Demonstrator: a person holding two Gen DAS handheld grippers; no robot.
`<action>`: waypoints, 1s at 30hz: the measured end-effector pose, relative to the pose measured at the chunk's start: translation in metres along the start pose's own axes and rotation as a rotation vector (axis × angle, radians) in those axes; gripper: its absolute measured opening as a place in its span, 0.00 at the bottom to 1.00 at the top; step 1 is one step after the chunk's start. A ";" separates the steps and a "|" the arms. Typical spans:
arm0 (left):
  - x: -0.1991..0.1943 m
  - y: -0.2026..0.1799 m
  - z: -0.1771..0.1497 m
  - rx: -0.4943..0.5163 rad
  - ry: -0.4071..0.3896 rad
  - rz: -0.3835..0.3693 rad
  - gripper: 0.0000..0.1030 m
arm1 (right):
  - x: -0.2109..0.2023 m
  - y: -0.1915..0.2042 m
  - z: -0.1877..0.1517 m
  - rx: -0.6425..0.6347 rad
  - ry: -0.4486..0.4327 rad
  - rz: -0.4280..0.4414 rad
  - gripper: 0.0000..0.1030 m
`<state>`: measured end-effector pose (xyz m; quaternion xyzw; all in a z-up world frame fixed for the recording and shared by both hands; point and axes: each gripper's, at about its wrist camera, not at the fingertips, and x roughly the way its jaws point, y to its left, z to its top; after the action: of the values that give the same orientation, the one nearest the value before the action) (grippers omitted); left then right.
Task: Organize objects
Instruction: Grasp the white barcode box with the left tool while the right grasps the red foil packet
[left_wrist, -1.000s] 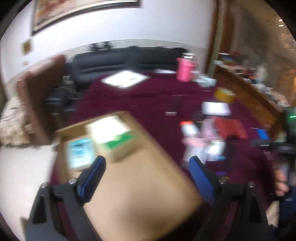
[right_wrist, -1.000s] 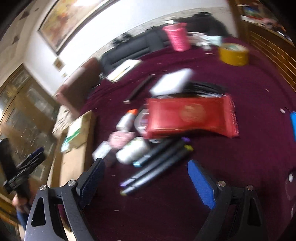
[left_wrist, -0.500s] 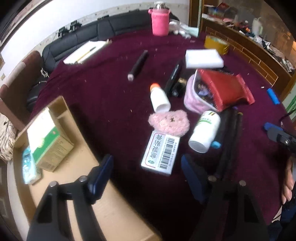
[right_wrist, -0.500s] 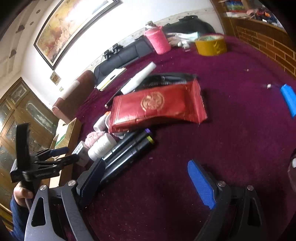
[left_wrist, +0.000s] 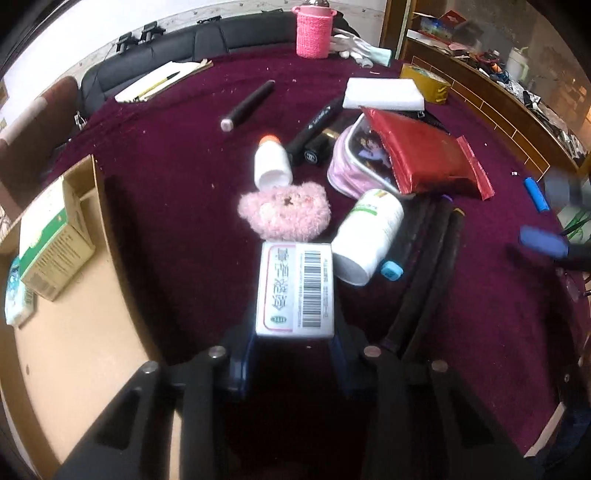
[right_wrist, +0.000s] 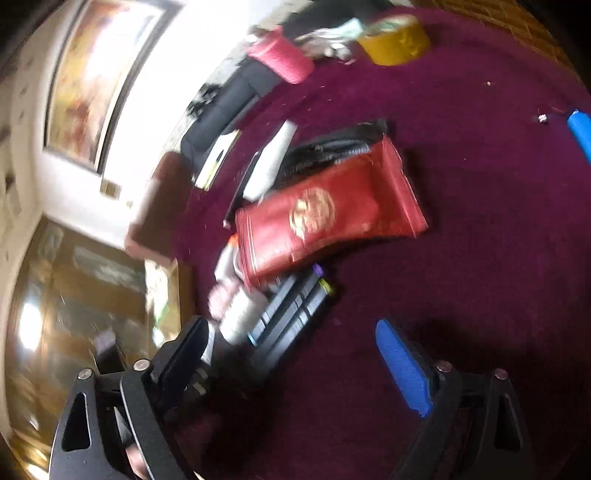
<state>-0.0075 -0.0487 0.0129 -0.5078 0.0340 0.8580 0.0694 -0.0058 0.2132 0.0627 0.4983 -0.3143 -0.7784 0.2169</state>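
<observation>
Maroon cloth covers the table (left_wrist: 177, 177) before you, cluttered with items to sort. A cardboard box (left_wrist: 74, 354) sits at its left edge, already holding a green carton. Your left gripper (left_wrist: 294, 345) has just been closing and now clasps the near end of a white barcode box (left_wrist: 295, 288). Your right gripper (right_wrist: 291, 354) hangs wide, empty, over black markers. You are mid-pickup; next, probably lift and carry it to the box.

Both wrist views look steeply down, close, sharing the red packet (left_wrist: 424, 155) and markers (right_wrist: 295, 310).
</observation>
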 end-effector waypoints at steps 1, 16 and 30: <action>0.000 -0.001 0.001 0.006 -0.004 0.009 0.32 | 0.004 -0.002 0.007 0.050 0.008 -0.017 0.96; -0.001 0.009 0.006 -0.034 0.008 -0.050 0.32 | 0.080 0.005 0.072 0.455 0.020 -0.249 0.99; 0.003 0.008 0.010 -0.054 0.024 -0.044 0.38 | 0.063 0.010 0.078 -0.142 0.091 -0.426 0.63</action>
<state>-0.0188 -0.0549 0.0154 -0.5205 0.0004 0.8506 0.0741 -0.1019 0.1868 0.0531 0.5713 -0.1361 -0.8036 0.0962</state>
